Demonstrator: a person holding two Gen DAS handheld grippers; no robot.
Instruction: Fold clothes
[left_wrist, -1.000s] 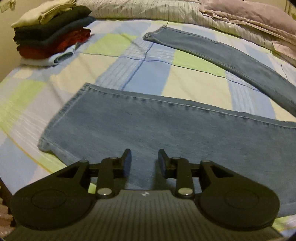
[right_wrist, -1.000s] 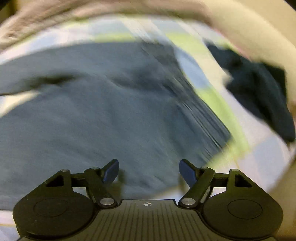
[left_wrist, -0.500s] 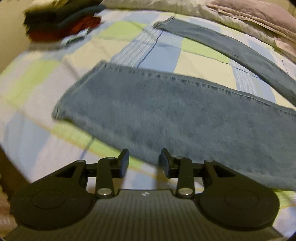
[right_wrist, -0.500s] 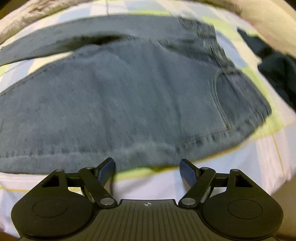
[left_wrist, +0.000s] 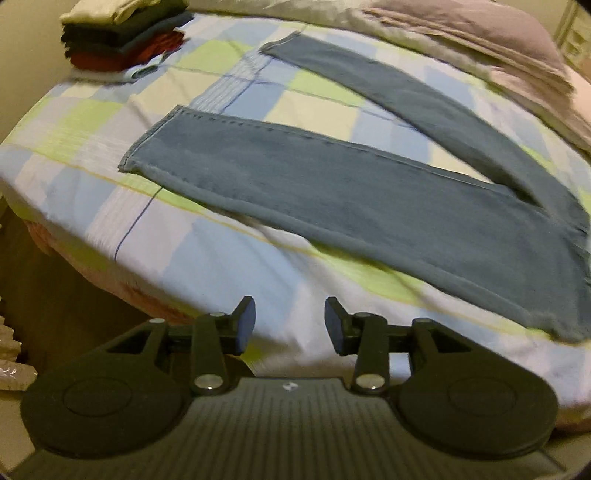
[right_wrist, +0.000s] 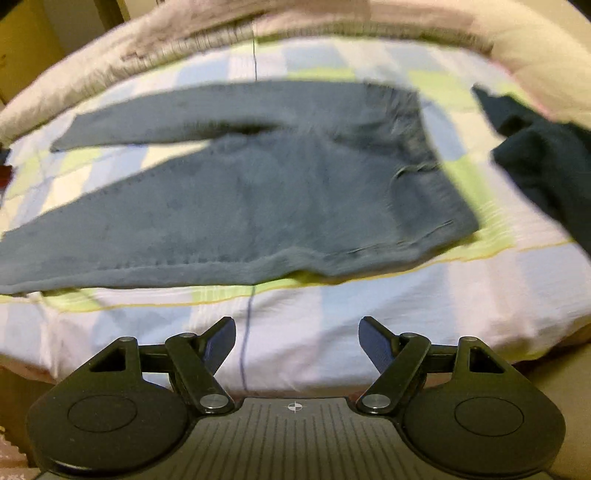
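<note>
Left wrist view: the left gripper (left_wrist: 290, 319) hangs empty off the near edge of the bed, its fingers a moderate gap apart. A pair of blue jeans (left_wrist: 351, 192) lies flat on the checked bedsheet (left_wrist: 221, 266) in blue, green and white, legs spread in a V with the hems toward the left. At the far left corner sits a stack of folded clothes (left_wrist: 122, 37); a rumpled quilt (left_wrist: 480, 44) lines the far side.

In the blurred right wrist view, the right gripper (right_wrist: 297, 339) is spread wide and holds nothing, short of the jeans' (right_wrist: 258, 199) waist end. A dark garment (right_wrist: 546, 162) lies crumpled at right. No readable writing shows.
</note>
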